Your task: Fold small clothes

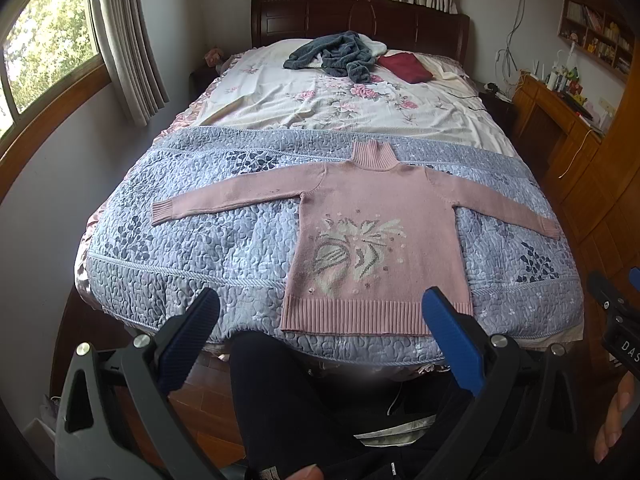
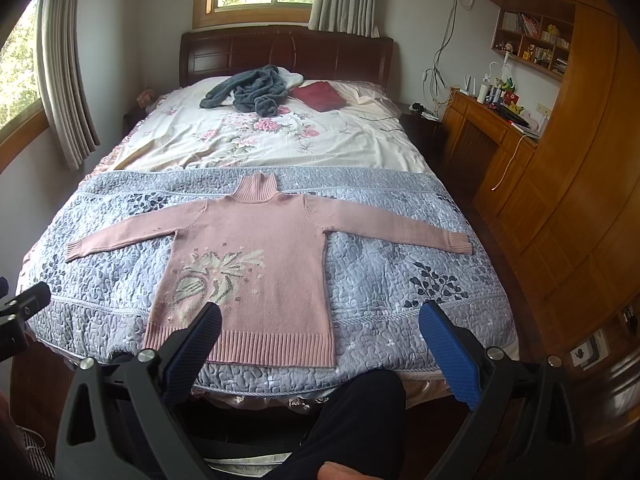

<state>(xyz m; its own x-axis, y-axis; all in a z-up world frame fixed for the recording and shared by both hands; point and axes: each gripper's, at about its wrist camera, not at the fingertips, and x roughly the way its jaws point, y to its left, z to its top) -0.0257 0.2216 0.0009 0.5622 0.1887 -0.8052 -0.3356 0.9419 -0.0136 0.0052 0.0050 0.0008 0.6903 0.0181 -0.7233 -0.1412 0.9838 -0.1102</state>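
A bed [image 1: 248, 92] with a dark wooden headboard [image 1: 360, 20] filled most of both views, seen from its foot. Its far half was covered by a cream sheet [image 1: 320, 100] printed with pink flowers; its near half by a blue-grey quilt [image 1: 192, 248] with a leaf pattern.

A pink sweater [image 1: 372, 208] lay flat on the quilt, front side up, unfolded. Its ribbed high collar pointed toward the headboard and its ribbed hem lay near the foot edge of the bed. Both sleeves were stretched out to the sides, and a pale leaf and flower design sat on the chest.

Near the headboard lay a crumpled grey-blue garment [image 1: 336, 54], and just beside it a dark red folded cloth [image 1: 406, 67].

A wooden desk [image 2: 492, 136] with shelves above stood along the wall to the right of the bed. Curtained windows were on the left wall and behind the headboard.

The left tongs [image 1: 322, 322] were spread wide, blue-padded fingers well apart, holding nothing, hovering above the foot of the bed before the sweater's hem. The right tongs [image 2: 320, 334] were likewise spread wide and empty, in front of the hem.

The person's dark-trousered legs [image 2: 360, 412] showed below, at the foot of the bed.
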